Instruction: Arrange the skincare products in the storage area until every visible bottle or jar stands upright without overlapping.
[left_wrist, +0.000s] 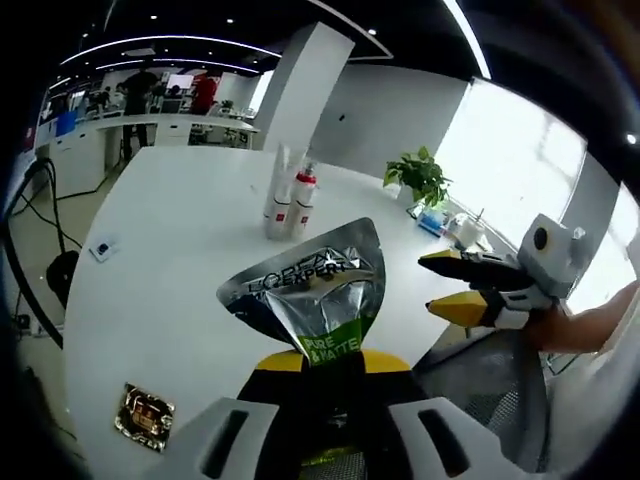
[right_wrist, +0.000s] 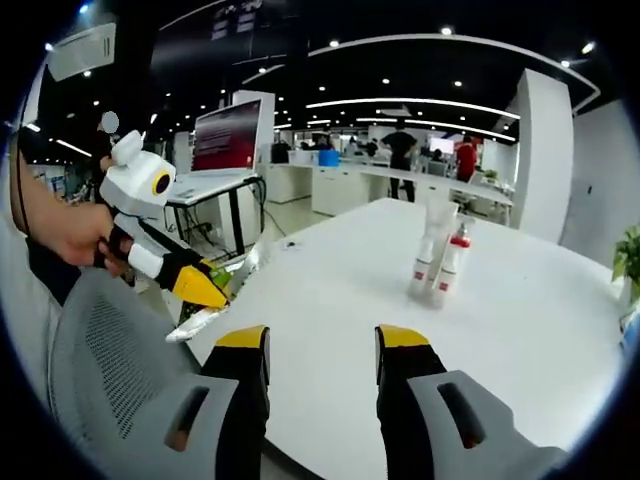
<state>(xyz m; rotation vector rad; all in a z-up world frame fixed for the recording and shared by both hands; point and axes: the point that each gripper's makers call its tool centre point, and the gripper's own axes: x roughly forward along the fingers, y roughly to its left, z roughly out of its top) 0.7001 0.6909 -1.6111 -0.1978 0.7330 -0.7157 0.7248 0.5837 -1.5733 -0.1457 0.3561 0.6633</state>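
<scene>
Gripped between the closed yellow-tipped jaws of the left gripper (left_wrist: 325, 365), a silver sachet (left_wrist: 312, 290) is held up above the white table (left_wrist: 180, 260); green print is seen on its lower part, and it stands at 12 o'clock from the jaws in the left gripper view. Beyond it, toward 11 o'clock, a white tube (left_wrist: 277, 192) and a white bottle with a red cap (left_wrist: 303, 198) are seen upright and just beside each other, near the table's middle. A small dark packet (left_wrist: 143, 415) lies flat on the table at 8 o'clock. A potted plant (left_wrist: 418, 178) is set at the far edge, at 1 o'clock. The right gripper (left_wrist: 455, 282) is seen at 3 o'clock — jaws parted, nothing between them. In the right gripper view, its own jaws (right_wrist: 318, 345) are spread wide over the table edge, empty, and a grey mesh chair (right_wrist: 110, 350) is seen at 8 o'clock.
</scene>
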